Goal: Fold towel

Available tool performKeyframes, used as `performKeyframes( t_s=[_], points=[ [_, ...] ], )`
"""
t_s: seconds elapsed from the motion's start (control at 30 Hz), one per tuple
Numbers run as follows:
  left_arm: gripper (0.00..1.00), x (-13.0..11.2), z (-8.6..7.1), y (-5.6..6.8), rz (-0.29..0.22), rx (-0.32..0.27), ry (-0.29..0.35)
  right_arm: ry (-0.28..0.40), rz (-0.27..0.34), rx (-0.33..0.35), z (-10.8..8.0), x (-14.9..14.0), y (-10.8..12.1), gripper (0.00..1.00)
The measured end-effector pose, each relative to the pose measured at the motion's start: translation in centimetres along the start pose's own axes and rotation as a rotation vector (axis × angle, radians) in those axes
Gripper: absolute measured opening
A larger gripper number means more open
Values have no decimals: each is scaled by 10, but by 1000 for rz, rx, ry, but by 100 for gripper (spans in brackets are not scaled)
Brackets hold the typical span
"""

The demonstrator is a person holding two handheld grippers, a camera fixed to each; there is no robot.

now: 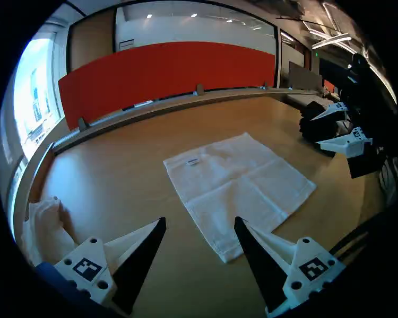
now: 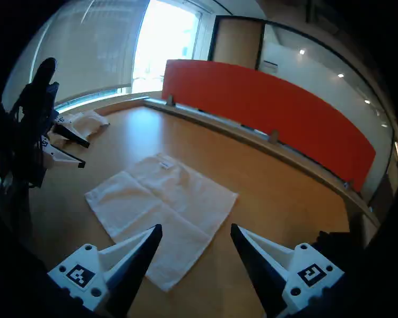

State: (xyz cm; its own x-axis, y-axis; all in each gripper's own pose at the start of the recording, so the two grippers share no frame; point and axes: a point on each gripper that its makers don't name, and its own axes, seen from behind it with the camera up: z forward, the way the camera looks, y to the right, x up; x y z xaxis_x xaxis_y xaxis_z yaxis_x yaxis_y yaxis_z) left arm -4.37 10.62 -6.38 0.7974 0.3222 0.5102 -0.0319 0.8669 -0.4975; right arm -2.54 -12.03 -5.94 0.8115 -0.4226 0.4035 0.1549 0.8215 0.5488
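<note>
A white towel (image 1: 239, 183) lies spread flat on the wooden table (image 1: 119, 175), with crease lines across it and a small label near one edge. My left gripper (image 1: 199, 228) hovers open just short of the towel's near corner, nothing between its fingers. Across the towel in the left gripper view, the right gripper (image 1: 339, 127) is held at the table's right side. In the right gripper view the same towel (image 2: 162, 204) lies ahead, and my right gripper (image 2: 195, 233) stands open above its near edge. The left gripper (image 2: 66, 146) appears at far left, held by a dark-sleeved arm.
A heap of white towels (image 1: 42, 228) sits at the table's corner beside my left gripper, also seen as white cloth (image 2: 87, 122) near the window. A red partition (image 1: 167, 74) runs along the table's far edge. A dark object (image 1: 313, 124) rests near the right gripper.
</note>
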Motion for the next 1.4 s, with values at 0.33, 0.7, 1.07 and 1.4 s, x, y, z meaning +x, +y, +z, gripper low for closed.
performKeyframes(
  t_s=[0.33,0.7,1.07,1.4],
  points=[
    [96,-29,17,13,10,-31,-60,-57,5,27,10,-37,-12,100],
    [96,-62,30,28,23,-65,-138,-120,4,71,12,-77,-32,100],
    [96,-80,35,40,39,-88,-178,-175,1,98,7,-107,-40,98],
    [90,-87,35,48,50,-99,-196,-214,18,140,6,-123,-51,84]
  ],
)
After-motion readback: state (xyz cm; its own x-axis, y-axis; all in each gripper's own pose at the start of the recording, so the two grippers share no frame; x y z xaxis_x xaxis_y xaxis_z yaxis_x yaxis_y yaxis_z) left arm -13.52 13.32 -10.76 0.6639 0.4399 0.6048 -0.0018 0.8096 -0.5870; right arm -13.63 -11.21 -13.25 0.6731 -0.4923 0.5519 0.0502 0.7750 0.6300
